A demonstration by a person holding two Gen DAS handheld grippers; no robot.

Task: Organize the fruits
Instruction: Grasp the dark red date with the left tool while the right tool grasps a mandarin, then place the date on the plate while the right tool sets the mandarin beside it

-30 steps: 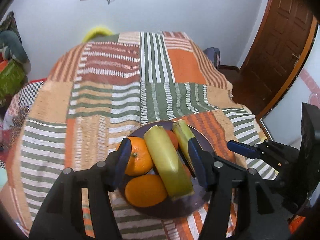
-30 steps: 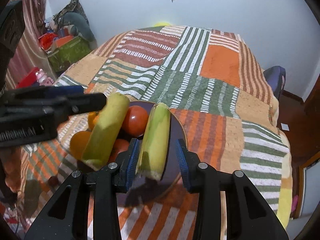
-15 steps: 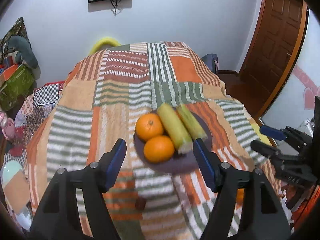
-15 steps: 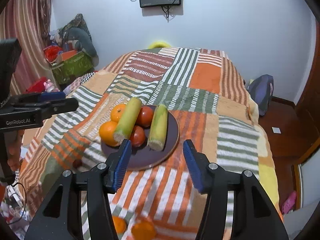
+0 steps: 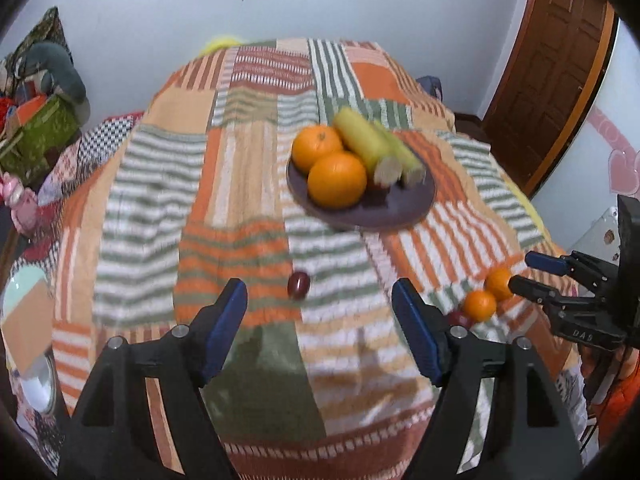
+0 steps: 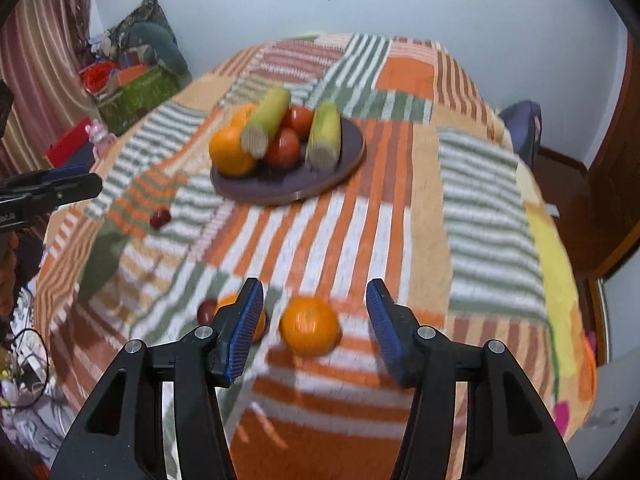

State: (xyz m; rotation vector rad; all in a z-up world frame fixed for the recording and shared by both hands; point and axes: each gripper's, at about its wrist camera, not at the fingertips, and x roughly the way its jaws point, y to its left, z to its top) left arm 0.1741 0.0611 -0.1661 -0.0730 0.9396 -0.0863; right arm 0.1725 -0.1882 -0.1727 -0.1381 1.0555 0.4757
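A dark plate (image 5: 412, 204) (image 6: 348, 160) on the striped cloth holds two oranges (image 5: 337, 179), two corn cobs (image 6: 325, 134) and two tomatoes (image 6: 283, 147). A small dark red fruit (image 5: 298, 285) (image 6: 160, 219) lies loose, just ahead of my open, empty left gripper (image 5: 320, 326). My right gripper (image 6: 314, 328) is open, with a loose orange (image 6: 310, 330) between its fingers, not gripped. A second loose orange (image 6: 256, 322) and another dark red fruit (image 6: 207, 310) lie behind its left finger. The right gripper also shows in the left wrist view (image 5: 532, 272) beside those oranges (image 5: 480, 305).
The cloth-covered table (image 6: 480, 216) drops off at its near and side edges. A green box and clutter (image 6: 136, 92) stand left by a curtain. A wooden door (image 5: 552, 68) is at the right. A blue bag (image 6: 520, 128) sits on the floor beyond the table.
Both grippers have pulled back from the plate toward the near edge. Loose oranges and dark red fruits have come into view. The right gripper now straddles a loose orange.
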